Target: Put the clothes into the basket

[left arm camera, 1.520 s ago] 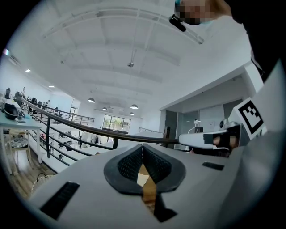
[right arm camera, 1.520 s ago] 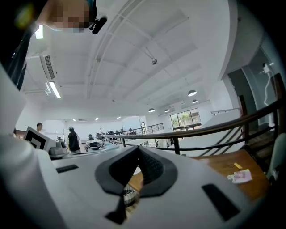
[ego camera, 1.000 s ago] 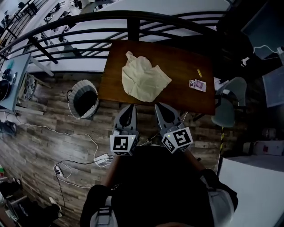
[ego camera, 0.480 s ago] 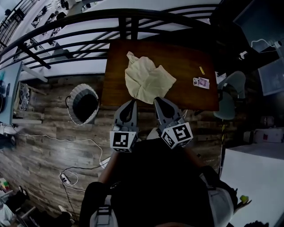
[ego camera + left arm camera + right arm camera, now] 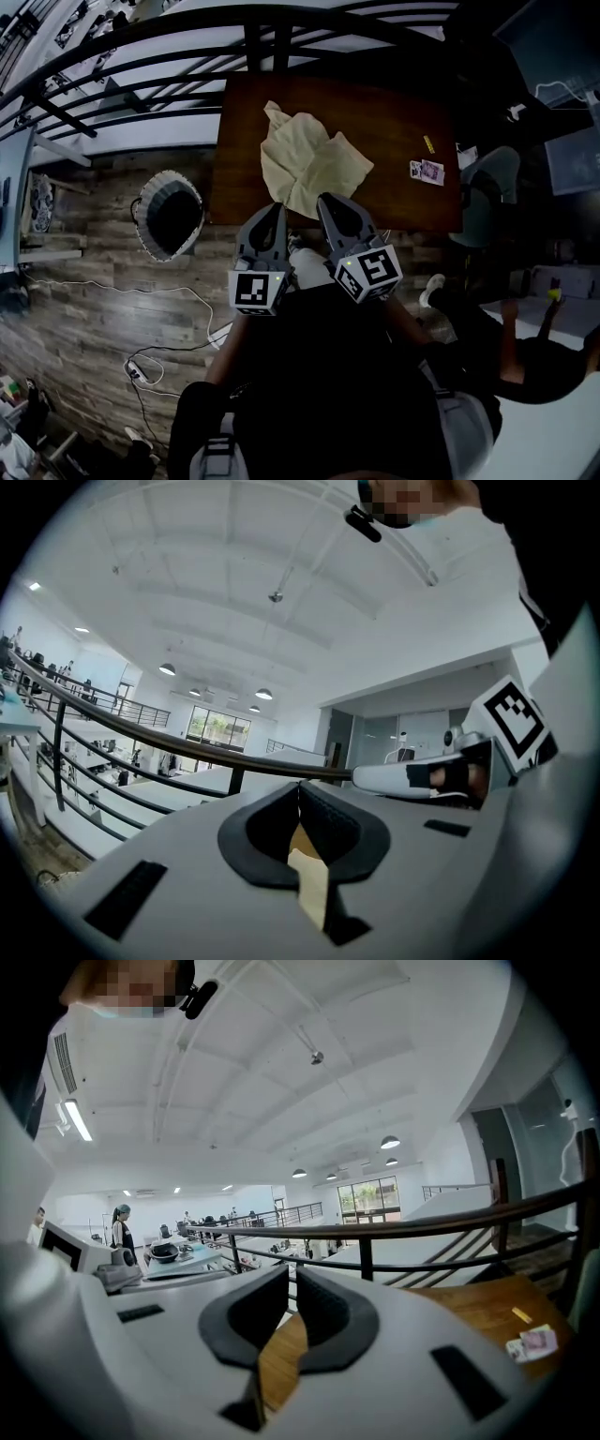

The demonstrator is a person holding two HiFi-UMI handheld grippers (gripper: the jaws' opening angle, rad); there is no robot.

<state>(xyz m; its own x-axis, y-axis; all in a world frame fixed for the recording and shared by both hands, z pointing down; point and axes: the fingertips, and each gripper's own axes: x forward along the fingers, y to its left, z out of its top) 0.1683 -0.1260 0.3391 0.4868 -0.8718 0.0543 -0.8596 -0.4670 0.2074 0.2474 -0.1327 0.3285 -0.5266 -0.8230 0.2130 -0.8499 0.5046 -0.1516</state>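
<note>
Your left gripper (image 5: pixel 271 214) and right gripper (image 5: pixel 330 202) are closed and empty at the wooden table's (image 5: pixel 394 122) near edge, seemingly aimed at the cream garment (image 5: pixel 305 159) upper-centre, while the basket (image 5: pixel 140 208) stands floor-left.

There are two claws, the left gripper (image 5: pixel 270 214) and the right gripper (image 5: pixel 330 202), and just ahead of their tips lies one cream garment (image 5: pixel 309 164) on one wooden table (image 5: pixel 394 112). One woven basket (image 5: pixel 169 214) stands to the left of the left claw. Ahead and right of the right claw are one small yellow item (image 5: pixel 427 143) and one printed card (image 5: pixel 425 172), with one pale green chair (image 5: pixel 487 202) further right.
</note>
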